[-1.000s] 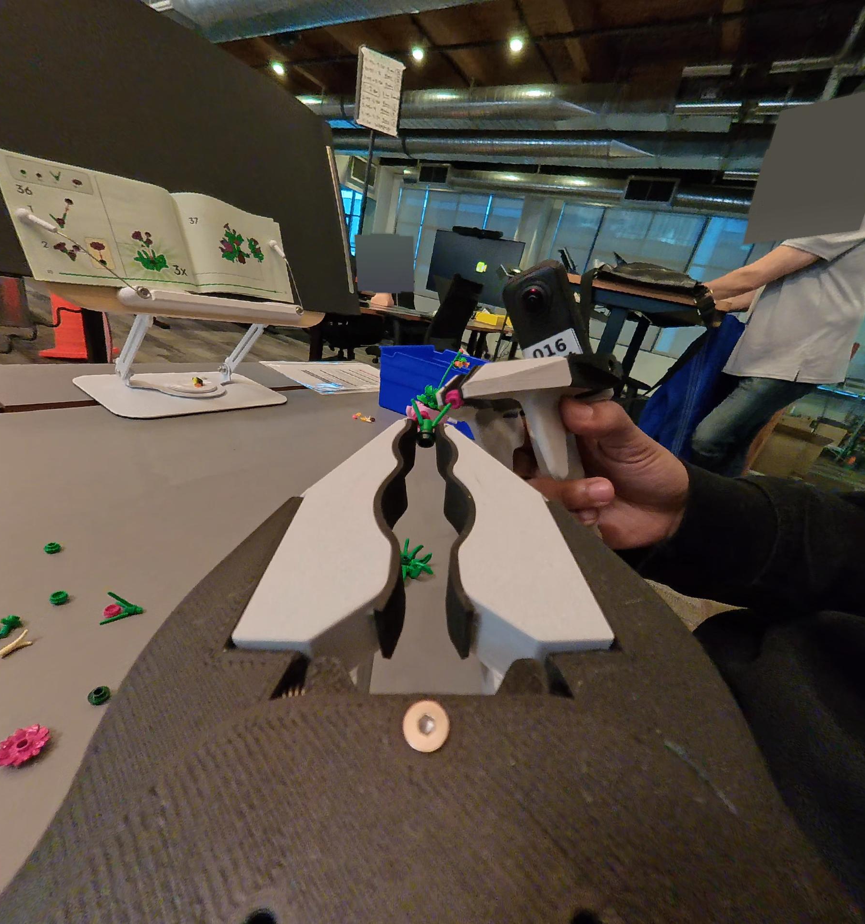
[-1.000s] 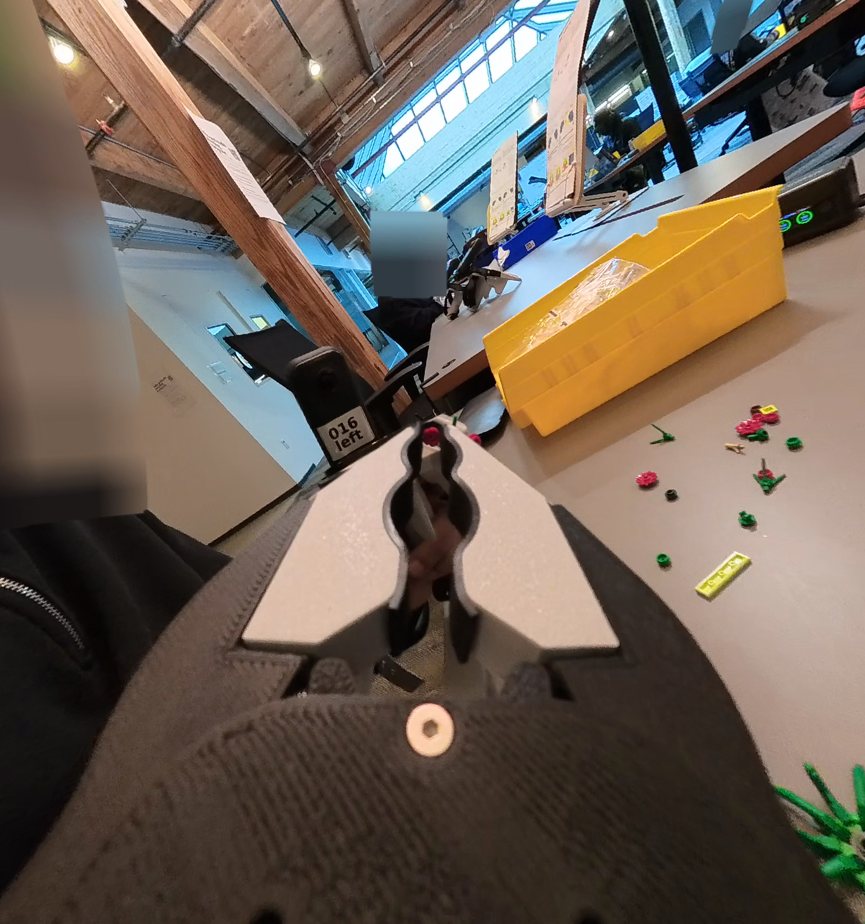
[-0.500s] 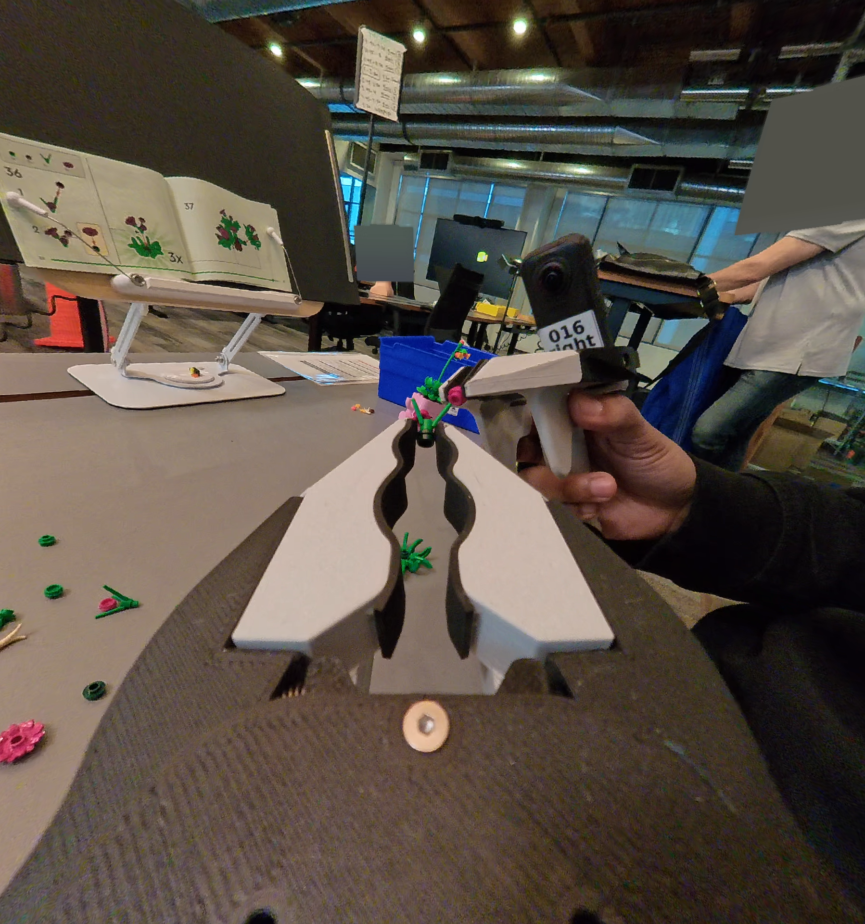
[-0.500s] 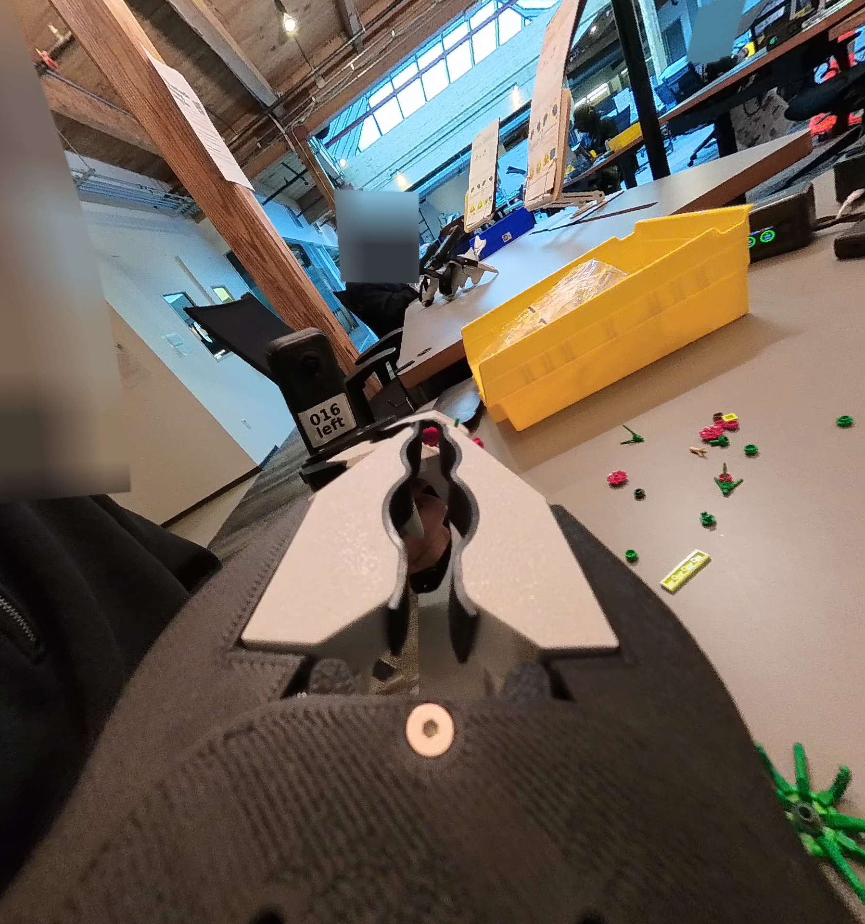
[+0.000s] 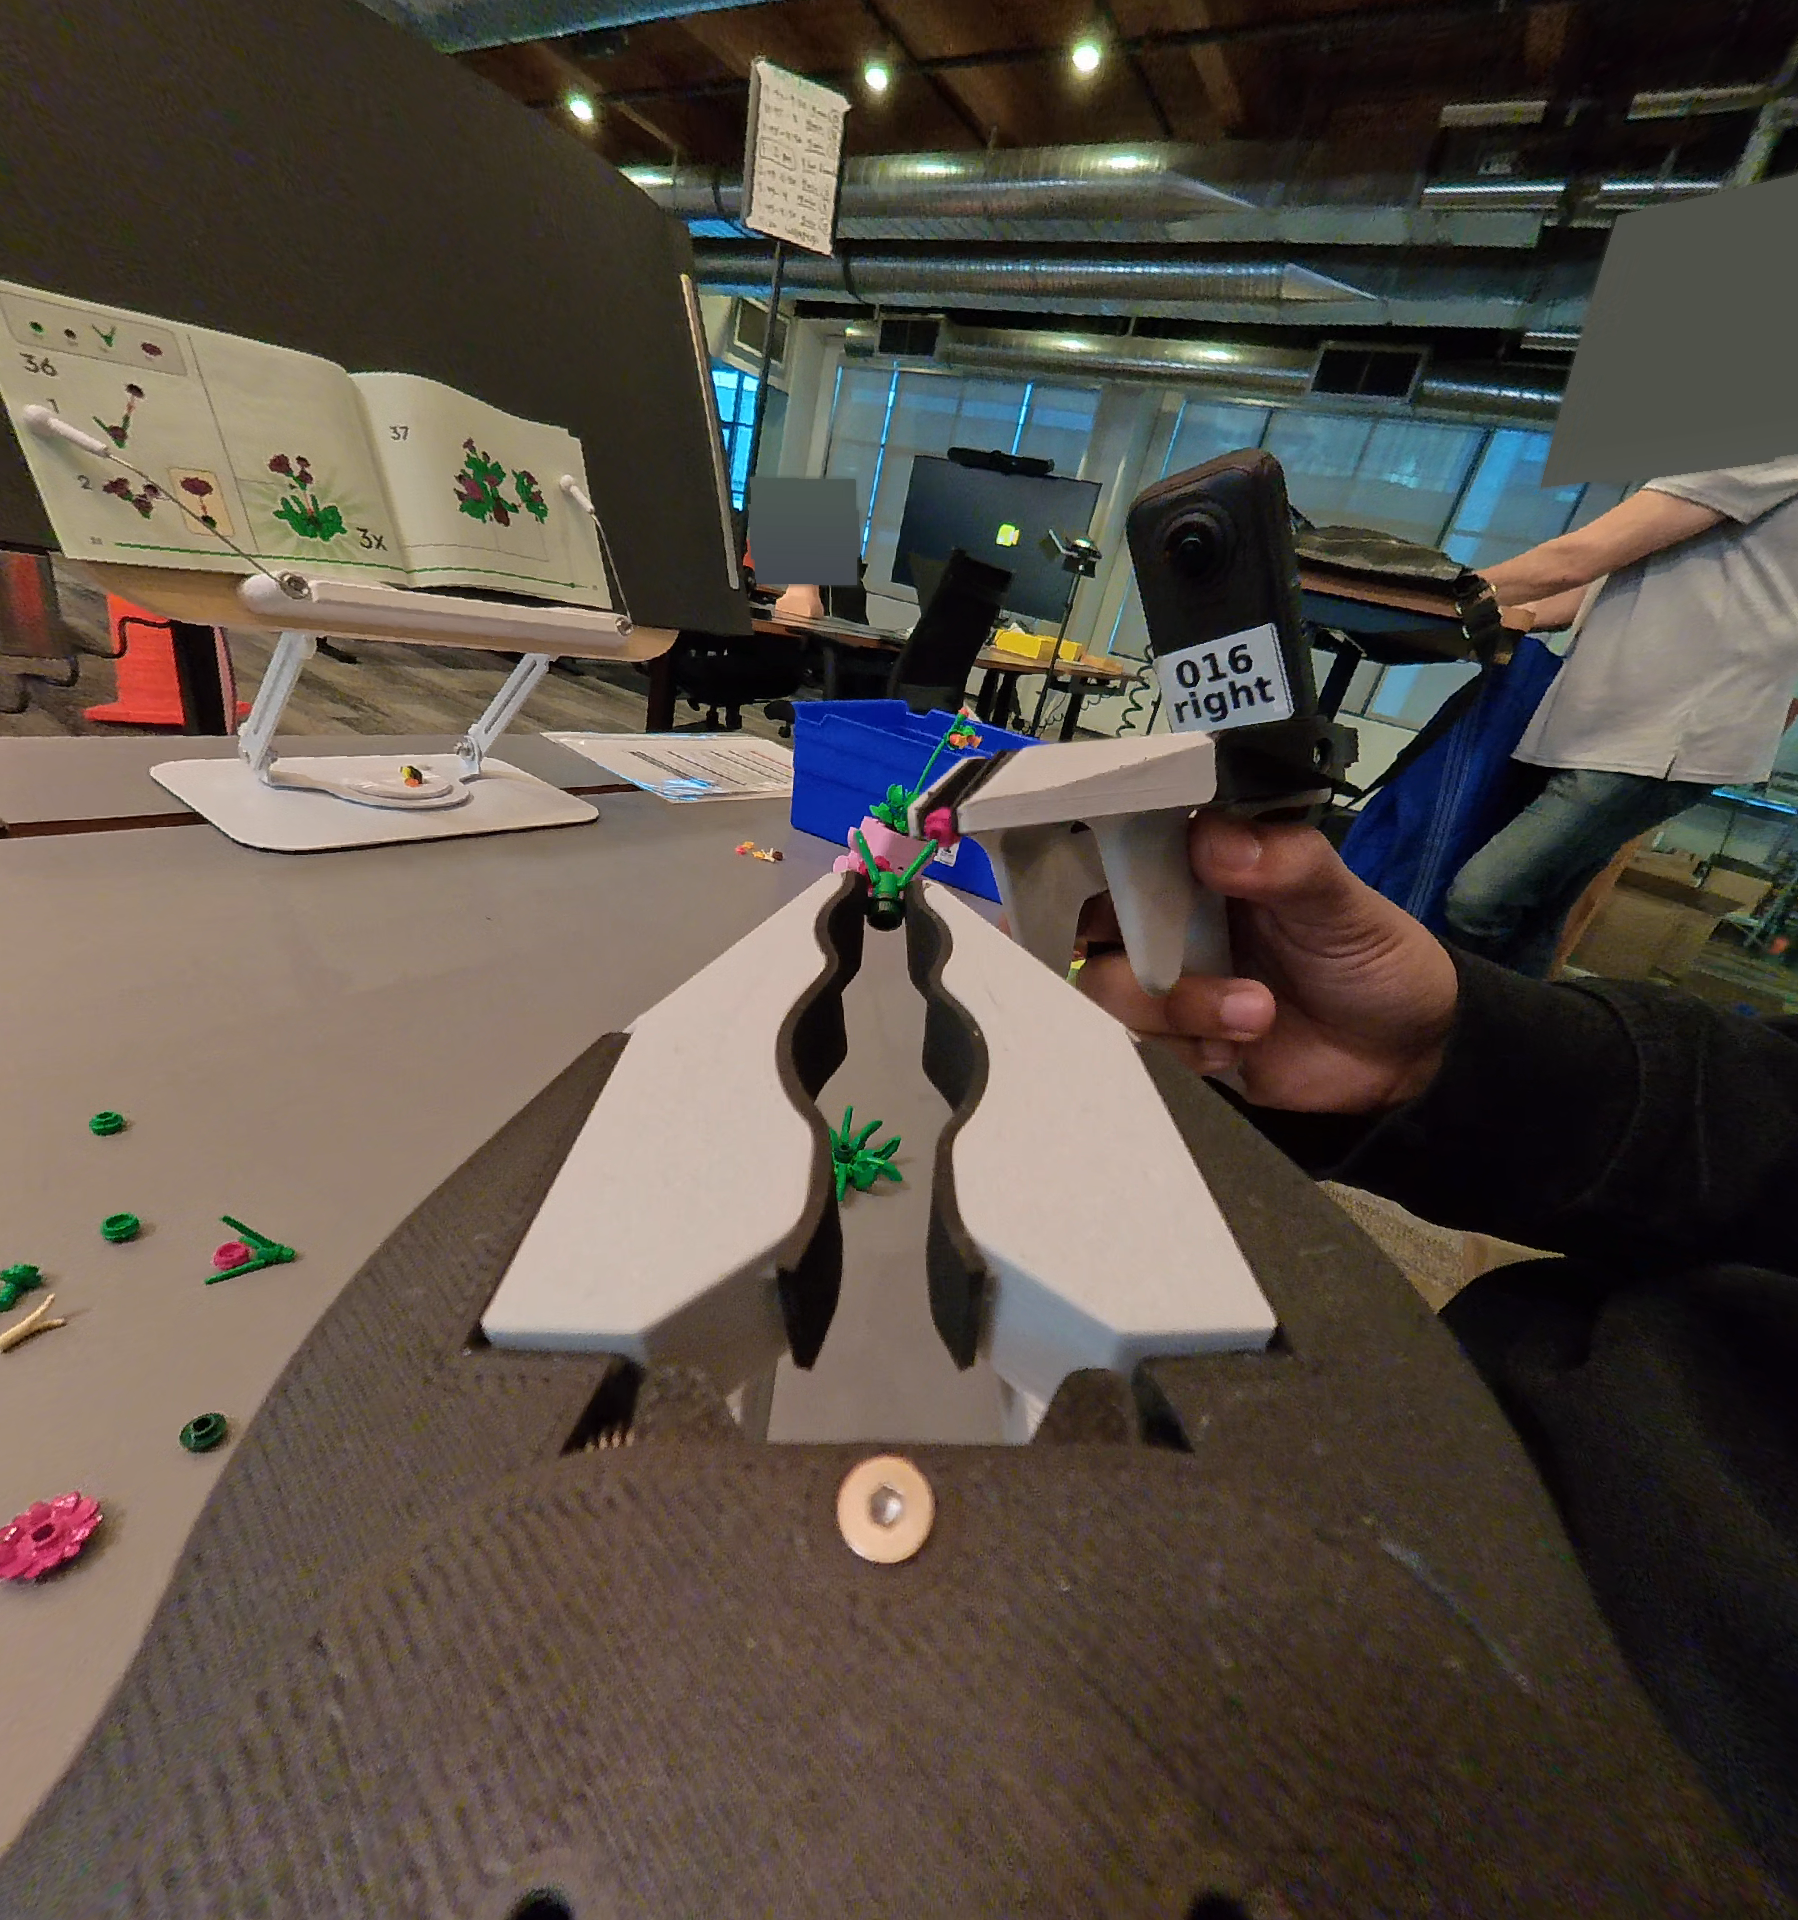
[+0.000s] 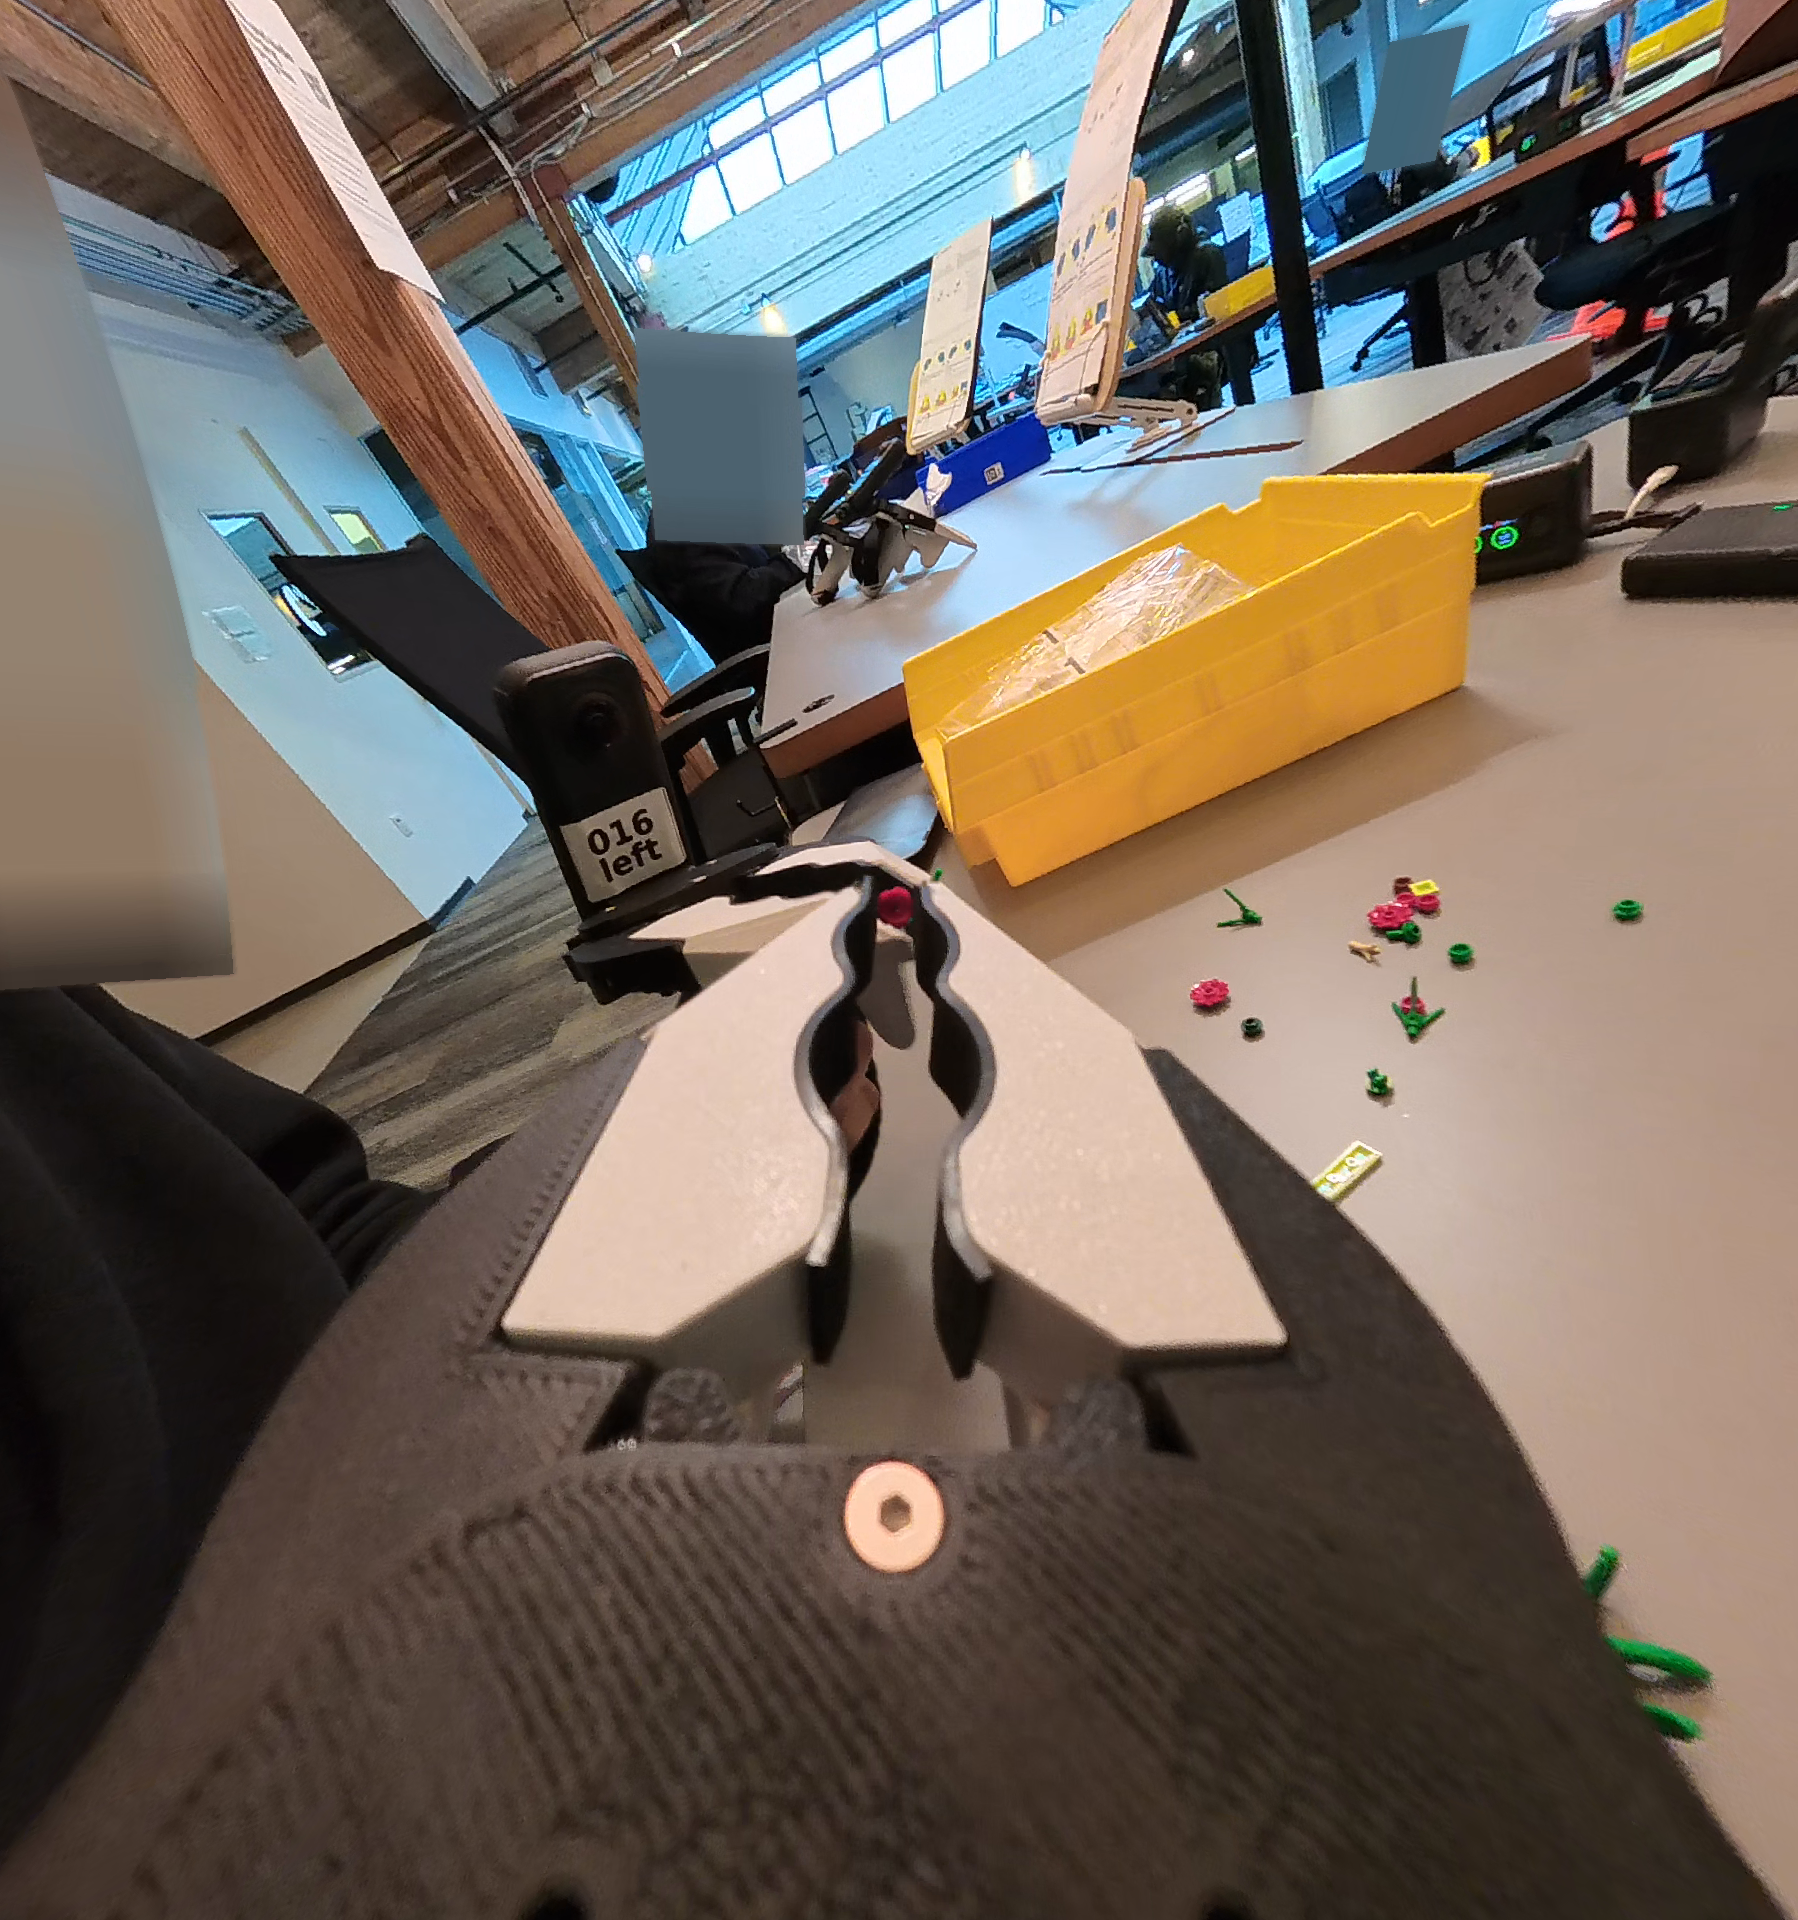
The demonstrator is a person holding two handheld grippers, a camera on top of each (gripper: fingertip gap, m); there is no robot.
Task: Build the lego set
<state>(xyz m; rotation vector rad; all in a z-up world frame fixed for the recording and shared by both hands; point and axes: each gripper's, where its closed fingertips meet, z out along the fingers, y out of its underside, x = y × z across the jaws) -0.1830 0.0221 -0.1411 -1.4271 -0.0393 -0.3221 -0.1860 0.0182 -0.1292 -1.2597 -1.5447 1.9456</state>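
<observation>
In the left wrist view my left gripper is shut on the green base of a small flower assembly of pink and green pieces, held above the grey table. My right gripper comes in from the right, its tip against the top of the assembly, shut on a small magenta piece. In the right wrist view the right gripper pinches that magenta piece at its tips. The left gripper's fingers lie just behind it. The rest of the assembly is hidden there.
Loose pieces lie on the table: a green leaf piece, a magenta flower, green studs, a lime plate. An instruction booklet on a stand, a blue bin and a yellow bin stand farther back. Only a small space, under 4 cm, lies between the two pairs of fingers.
The right gripper has tilted and shifted a little while its tip stays at the flower assembly. The left gripper still holds the assembly in about the same place.
</observation>
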